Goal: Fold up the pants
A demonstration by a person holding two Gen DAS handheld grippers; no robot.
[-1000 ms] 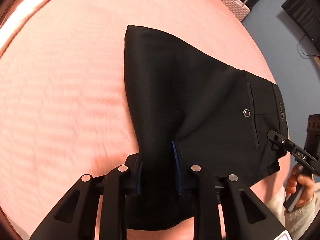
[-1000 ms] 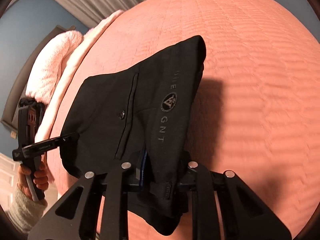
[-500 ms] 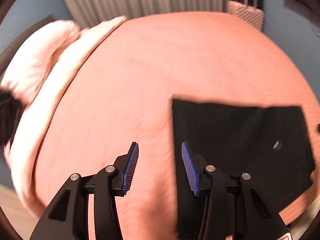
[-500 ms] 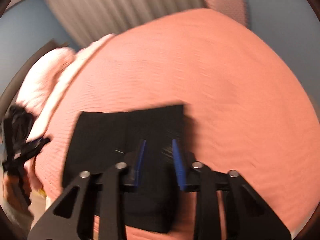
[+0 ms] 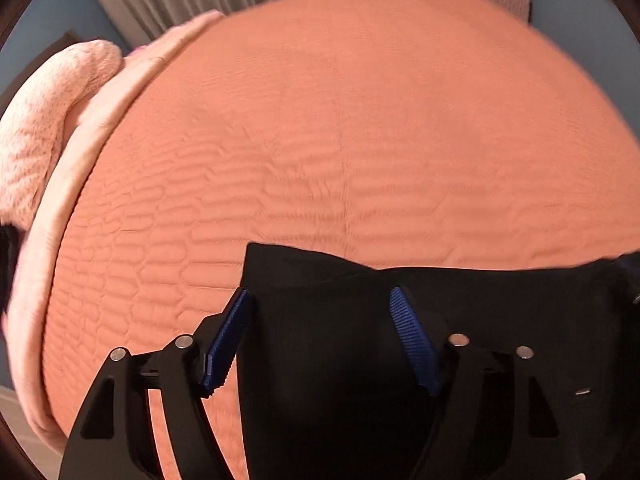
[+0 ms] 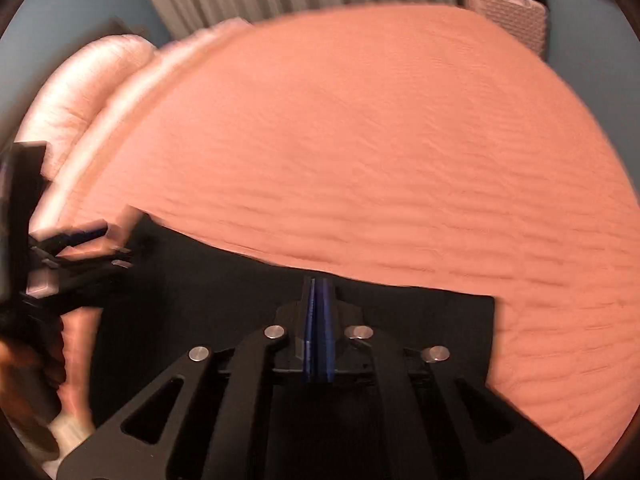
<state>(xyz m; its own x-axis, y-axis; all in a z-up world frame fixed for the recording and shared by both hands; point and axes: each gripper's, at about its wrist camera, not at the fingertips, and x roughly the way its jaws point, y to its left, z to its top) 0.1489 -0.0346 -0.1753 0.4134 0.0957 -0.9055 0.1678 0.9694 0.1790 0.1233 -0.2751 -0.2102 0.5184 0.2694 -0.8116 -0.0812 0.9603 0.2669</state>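
Most of both views is taken up by the bed (image 5: 360, 120) with its salmon quilted cover, and a fuzzy pink blanket (image 5: 44, 120) is bunched along its left edge. The black pants (image 6: 200, 300) are laid out flat and folded at the near edge of the bed. The left hand-held gripper (image 5: 320, 316) has just been opened wide over the fabric, nothing pinched. The right hand-held gripper (image 6: 318, 300) has just been clenched fully, blue pads together, nothing seen between them.

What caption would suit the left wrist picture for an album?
Open left hand-held gripper poised over folded black pants lying on a quilted orange bedspread.
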